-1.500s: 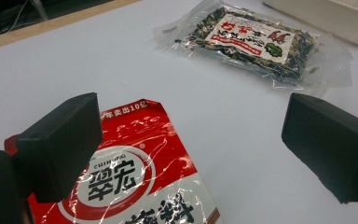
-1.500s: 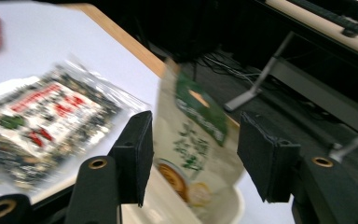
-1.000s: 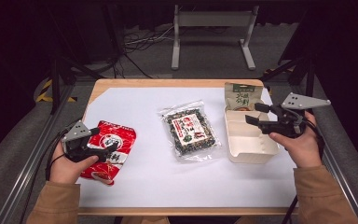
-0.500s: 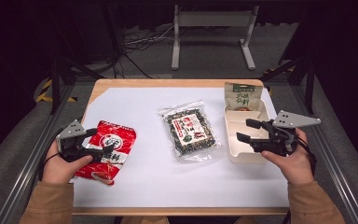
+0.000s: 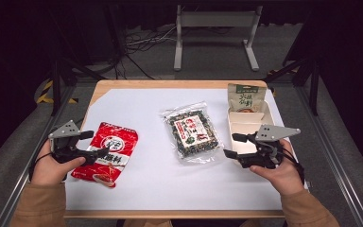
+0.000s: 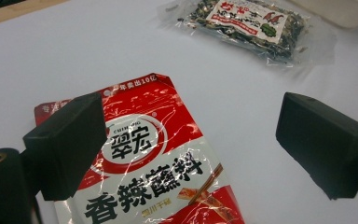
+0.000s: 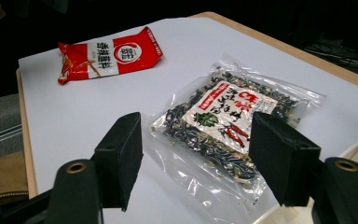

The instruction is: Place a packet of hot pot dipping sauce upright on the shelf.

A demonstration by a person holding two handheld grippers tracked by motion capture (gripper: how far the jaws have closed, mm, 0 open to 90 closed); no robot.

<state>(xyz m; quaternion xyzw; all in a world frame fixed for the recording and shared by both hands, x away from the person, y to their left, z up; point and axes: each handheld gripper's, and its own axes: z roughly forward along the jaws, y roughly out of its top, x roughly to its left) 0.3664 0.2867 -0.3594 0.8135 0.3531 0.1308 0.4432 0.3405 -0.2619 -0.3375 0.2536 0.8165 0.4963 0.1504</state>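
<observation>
A red and white sauce packet lies flat at the left of the white sheet. My left gripper hovers over its left edge. In the left gripper view its jaws stand wide apart above the red packet, and the left gripper holds nothing. A clear packet of dark dried food lies in the middle. My right gripper is open just right of it, pointing left. The right gripper view looks along the right gripper at the clear packet, with nothing between the jaws.
A white compartment box sits at the right, behind the right gripper, with a green pouch lying at its far end. The red packet is at the far side in the right gripper view. The wooden table edge frames the sheet.
The right hand has come down and toward the near edge, from over the white box to beside the clear packet. The left hand has barely shifted.
</observation>
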